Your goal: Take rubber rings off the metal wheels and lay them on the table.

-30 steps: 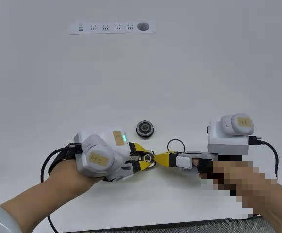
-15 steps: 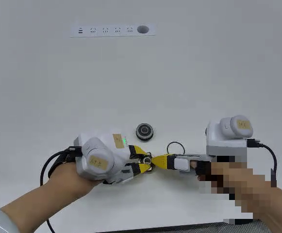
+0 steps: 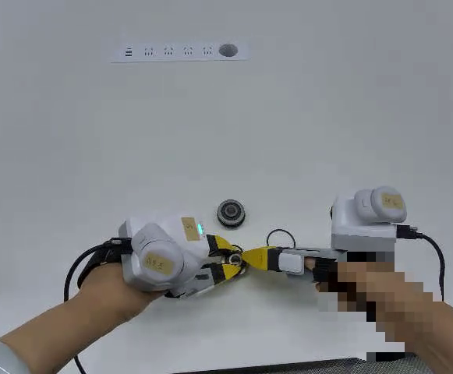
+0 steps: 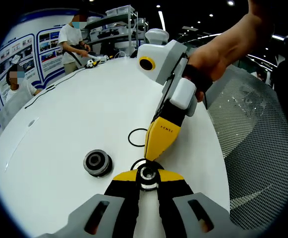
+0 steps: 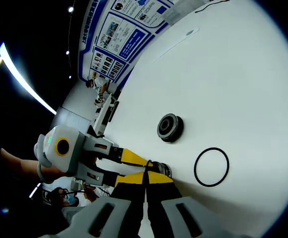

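A small metal wheel (image 4: pixel 147 171) with a black rubber ring is held just above the white table (image 3: pixel 304 156). My left gripper (image 4: pixel 147 177) is shut on it, one yellow jaw on each side. From the right, my right gripper (image 5: pixel 144 174) meets the wheel's (image 5: pixel 161 169) edge. Its jaws are shut, and a thin black strand of the ring seems pinched between them. In the head view the left gripper (image 3: pixel 234 264) and right gripper (image 3: pixel 246 255) touch tip to tip. A loose rubber ring (image 3: pixel 281 236) lies flat just behind them. A second wheel (image 3: pixel 231 212) stands further back.
A white power strip (image 3: pixel 179 51) lies at the far side of the table. Black cables trail from both grippers near the table's front edge (image 3: pixel 288 366). In the left gripper view, people (image 4: pixel 72 39) stand at shelves beyond the table.
Both grippers stay together on the wheel. The head view has shifted slightly.
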{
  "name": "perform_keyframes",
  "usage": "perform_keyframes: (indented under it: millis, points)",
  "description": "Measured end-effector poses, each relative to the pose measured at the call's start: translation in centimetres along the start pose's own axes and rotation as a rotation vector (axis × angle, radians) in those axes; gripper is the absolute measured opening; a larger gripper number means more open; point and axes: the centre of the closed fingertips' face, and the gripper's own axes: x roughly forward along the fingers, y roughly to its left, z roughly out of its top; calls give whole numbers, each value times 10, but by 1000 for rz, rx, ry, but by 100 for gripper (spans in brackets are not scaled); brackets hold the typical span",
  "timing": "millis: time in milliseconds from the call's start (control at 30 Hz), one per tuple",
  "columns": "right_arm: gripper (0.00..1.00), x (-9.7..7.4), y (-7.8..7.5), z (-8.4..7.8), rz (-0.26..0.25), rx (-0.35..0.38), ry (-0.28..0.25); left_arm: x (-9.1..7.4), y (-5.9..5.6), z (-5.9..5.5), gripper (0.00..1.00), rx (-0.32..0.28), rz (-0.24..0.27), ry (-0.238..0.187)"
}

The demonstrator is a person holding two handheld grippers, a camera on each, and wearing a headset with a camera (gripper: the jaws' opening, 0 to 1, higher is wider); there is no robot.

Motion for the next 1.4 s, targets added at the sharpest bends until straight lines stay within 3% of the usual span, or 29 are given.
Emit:
perform_keyframes:
  millis: [367,700,1400]
  points:
    - [2,-1,-6,-1,-20,3,2,-2,1,1,13,-2,7,-2]
    - [2,-2,-6,-2,-22,7,2,-8,4,6,18,-18,20,-34]
    - [2,-3,3,-2,2,3,-6,-19,7,-11,33,-37,39,-20]
